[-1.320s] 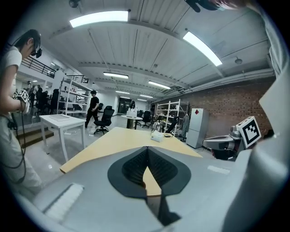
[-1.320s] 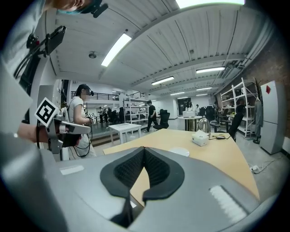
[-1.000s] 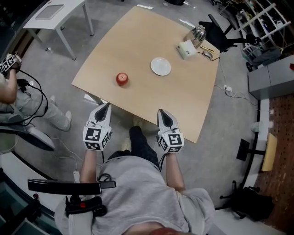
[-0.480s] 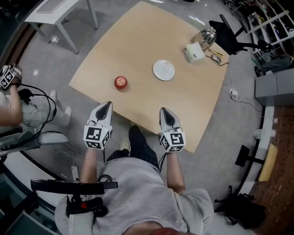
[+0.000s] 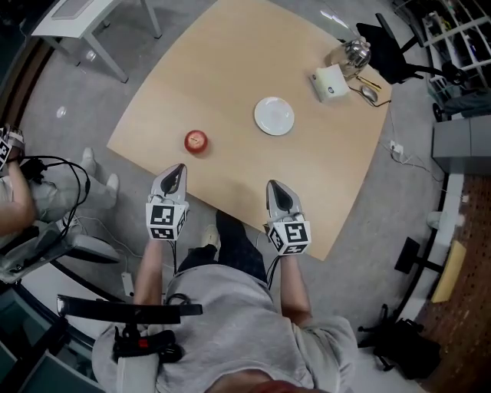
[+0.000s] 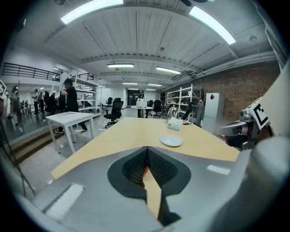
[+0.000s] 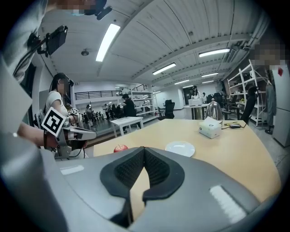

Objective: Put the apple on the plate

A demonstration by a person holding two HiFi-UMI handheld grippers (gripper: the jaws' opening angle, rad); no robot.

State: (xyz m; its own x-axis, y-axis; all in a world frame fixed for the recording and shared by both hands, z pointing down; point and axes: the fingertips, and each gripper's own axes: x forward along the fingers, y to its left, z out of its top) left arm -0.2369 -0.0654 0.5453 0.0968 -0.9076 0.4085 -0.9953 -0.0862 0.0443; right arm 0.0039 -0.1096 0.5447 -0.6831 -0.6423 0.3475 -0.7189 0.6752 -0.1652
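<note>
A red apple [image 5: 196, 141] lies on the pale wooden table [image 5: 230, 69], near its front left edge. The white plate [image 5: 274, 116] sits empty to the apple's right, farther in. My left gripper [image 5: 179, 168] hovers at the table's front edge just short of the apple, jaws shut and empty. The right gripper [image 5: 273, 185] is over the front edge too, below the plate, shut and empty. In the left gripper view a red sliver of apple [image 6: 146, 170] shows behind the closed jaws, with the plate [image 6: 171, 141] beyond. The right gripper view shows the apple [image 7: 120, 148] left of the plate [image 7: 180, 147].
A white tissue box [image 5: 330, 83], a metal kettle [image 5: 354, 52] and small items crowd the table's far right corner. A white side table [image 5: 77, 19] stands at the upper left. Another person [image 5: 23, 192] sits on the left with cables on the floor.
Both grippers have moved forward toward the table's front edge, and the left one has come closer to the apple. Apple and plate rest where they were.
</note>
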